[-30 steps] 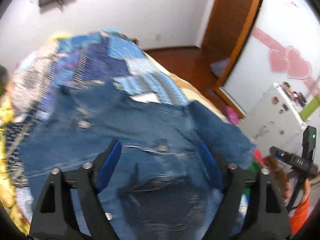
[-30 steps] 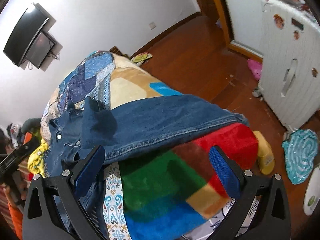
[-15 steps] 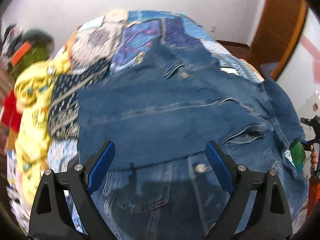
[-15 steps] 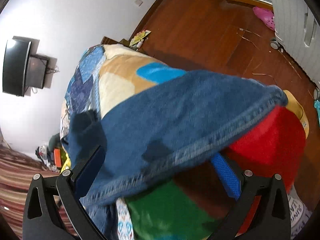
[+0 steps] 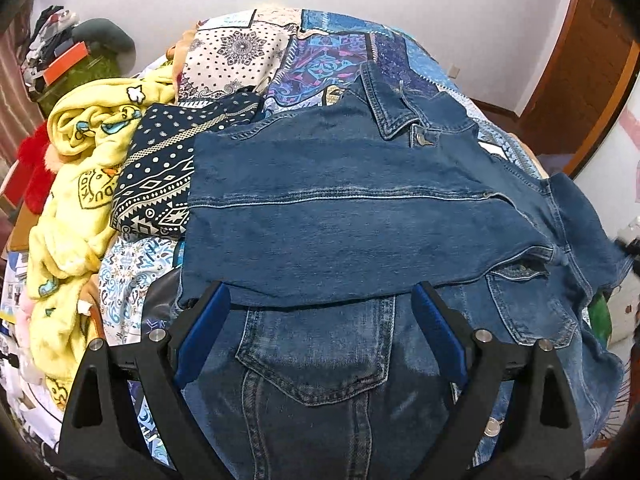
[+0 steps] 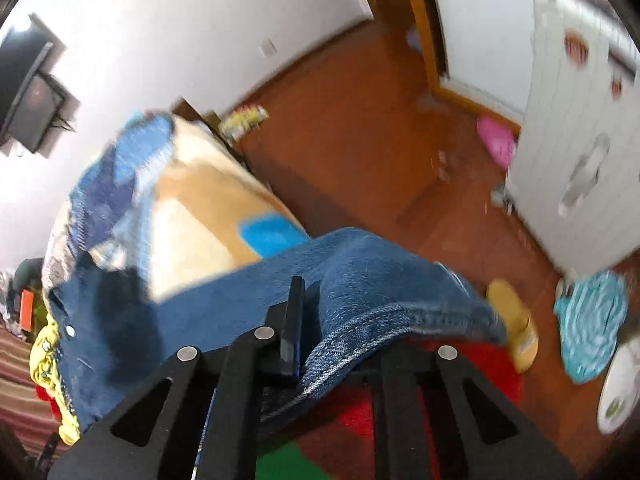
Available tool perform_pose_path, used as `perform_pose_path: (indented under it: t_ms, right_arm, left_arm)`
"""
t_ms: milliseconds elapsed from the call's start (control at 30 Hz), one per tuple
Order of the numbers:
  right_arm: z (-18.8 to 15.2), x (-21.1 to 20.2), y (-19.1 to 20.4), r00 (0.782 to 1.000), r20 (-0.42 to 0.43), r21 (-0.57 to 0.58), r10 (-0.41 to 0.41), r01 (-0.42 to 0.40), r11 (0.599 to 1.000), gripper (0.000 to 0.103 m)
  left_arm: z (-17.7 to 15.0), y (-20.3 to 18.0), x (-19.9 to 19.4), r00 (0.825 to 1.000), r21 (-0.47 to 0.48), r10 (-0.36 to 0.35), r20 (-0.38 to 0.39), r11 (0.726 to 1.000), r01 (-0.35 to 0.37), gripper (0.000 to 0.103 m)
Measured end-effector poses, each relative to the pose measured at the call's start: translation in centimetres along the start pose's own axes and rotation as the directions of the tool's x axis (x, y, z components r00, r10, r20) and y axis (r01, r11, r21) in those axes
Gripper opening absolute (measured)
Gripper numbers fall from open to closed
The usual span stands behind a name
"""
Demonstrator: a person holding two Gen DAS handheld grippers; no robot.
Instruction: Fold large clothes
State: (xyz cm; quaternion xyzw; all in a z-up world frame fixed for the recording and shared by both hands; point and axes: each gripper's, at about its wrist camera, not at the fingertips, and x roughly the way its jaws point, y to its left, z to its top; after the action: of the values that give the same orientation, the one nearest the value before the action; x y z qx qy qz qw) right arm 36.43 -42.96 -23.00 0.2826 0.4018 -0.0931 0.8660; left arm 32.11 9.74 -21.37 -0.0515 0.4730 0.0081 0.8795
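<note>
While left hand-held gripper point(image 5: 320, 320) gapes empty, right hand-held gripper point(image 6: 306, 320) pinches stitched hem, coarse denim jacket point(image 5: 340, 216).

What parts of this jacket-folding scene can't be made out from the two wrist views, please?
- Denim jacket hem: left wrist view, hidden by the left gripper.
- Sleeve cuff: right wrist view, blurred; right gripper covers the pinched fabric.
- Floor clutter: right wrist view, blurred.

Blue denim jacket point(image 5: 352, 216) spread front-up on patchwork bed, one sleeve point(image 5: 340, 236) folded across chest.
</note>
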Motion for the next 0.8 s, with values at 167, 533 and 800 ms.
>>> perform_pose_path:
  t_ms: [167, 533, 800]
  right_arm:
    - [3.5, -6.7, 7.0, 0.985, 0.155, -0.148, 0.073, -0.050, 0.988, 0.008]
    - [0.3, -11.2, 27.4, 0.934, 0.150, -0.481, 0.324, -0.217, 0.849, 0.008]
    - [-10.0, -1.4, 37.3, 0.933, -0.135, -0.560, 0.333, -0.349, 0.751, 0.008]
  left_arm:
    - [-0.4, 0.5, -0.9, 0.999, 0.002, -0.019, 0.034, 1.000, 0.019, 0.092]
    - [-1.7, 4.7, -5.4, 0.987, -0.020, -0.033, 0.158, 0.999, 0.036, 0.092]
    - [-3.0, 9.0, -7.1, 0.986, -0.079, -0.027, 0.167, 0.996, 0.041, 0.092]
